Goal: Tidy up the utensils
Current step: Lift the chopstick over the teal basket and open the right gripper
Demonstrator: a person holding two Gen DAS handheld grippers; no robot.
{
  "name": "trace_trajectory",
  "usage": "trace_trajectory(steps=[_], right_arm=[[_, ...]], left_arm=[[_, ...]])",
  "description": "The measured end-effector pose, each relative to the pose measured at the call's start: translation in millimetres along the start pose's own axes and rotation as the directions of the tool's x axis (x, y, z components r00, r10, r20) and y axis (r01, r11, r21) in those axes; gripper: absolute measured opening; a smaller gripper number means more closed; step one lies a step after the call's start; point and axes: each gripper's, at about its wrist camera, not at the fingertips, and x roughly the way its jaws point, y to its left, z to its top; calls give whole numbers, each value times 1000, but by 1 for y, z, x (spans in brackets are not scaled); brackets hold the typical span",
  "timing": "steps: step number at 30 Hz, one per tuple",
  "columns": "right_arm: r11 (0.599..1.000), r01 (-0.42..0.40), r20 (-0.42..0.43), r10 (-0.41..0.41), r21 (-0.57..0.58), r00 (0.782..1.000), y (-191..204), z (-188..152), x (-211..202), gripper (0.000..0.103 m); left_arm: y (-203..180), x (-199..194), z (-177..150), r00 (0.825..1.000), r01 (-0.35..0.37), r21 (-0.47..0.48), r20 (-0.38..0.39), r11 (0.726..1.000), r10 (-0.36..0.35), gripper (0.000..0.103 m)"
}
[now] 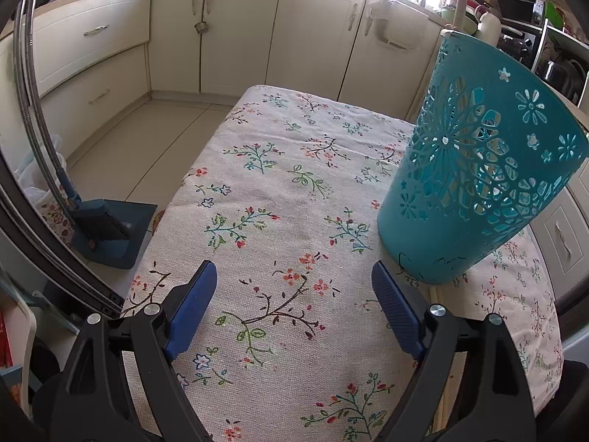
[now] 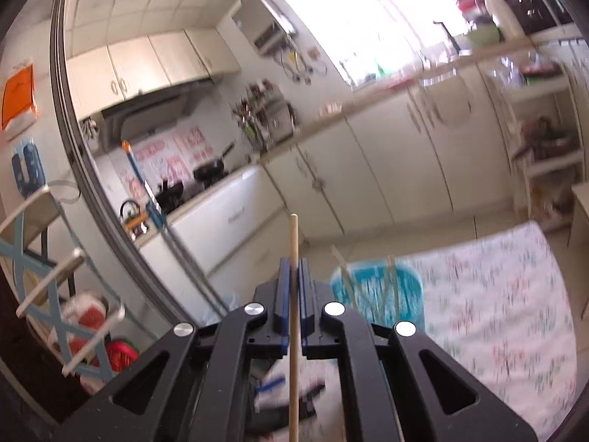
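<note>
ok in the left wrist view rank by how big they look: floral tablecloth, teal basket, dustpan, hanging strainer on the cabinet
1. floral tablecloth
2. teal basket
3. dustpan
4. hanging strainer

The basket sits near the camera, so its apparent size is inflated; basket versus dustpan in true size is unsure.

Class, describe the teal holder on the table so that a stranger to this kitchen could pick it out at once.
Start at the table under the beige flower-printed tablecloth in front of the cream kitchen cabinets. Near its right edge stands the teal plastic cup-shaped holder, wider at the rim, with light wooden sticks poking out. Its cut-out flower lacework sets it apart.
</note>
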Motion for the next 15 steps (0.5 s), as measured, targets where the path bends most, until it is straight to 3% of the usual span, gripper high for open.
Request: trace_trajectory(steps=[4,8,11,15], right_arm=[[996,77,146,-71,-39,987,13,30,25,5],[977,205,221,-189,-52,957,10,36,57,6],[955,286,216,-264,-79,940,2,32,81,6],[940,313,148,-294,-135,944,-4,14,98,6]], left_arm=[[0,0,0,1000,5,-1,-2,1000,-5,82],[2,1,0,1000,12,-3,-5,1000,-12,82],[1,2,0,1000,17,-3,-7,1000,-17,82],[0,3,0,1000,20,2,-13,1000,-20,82]])
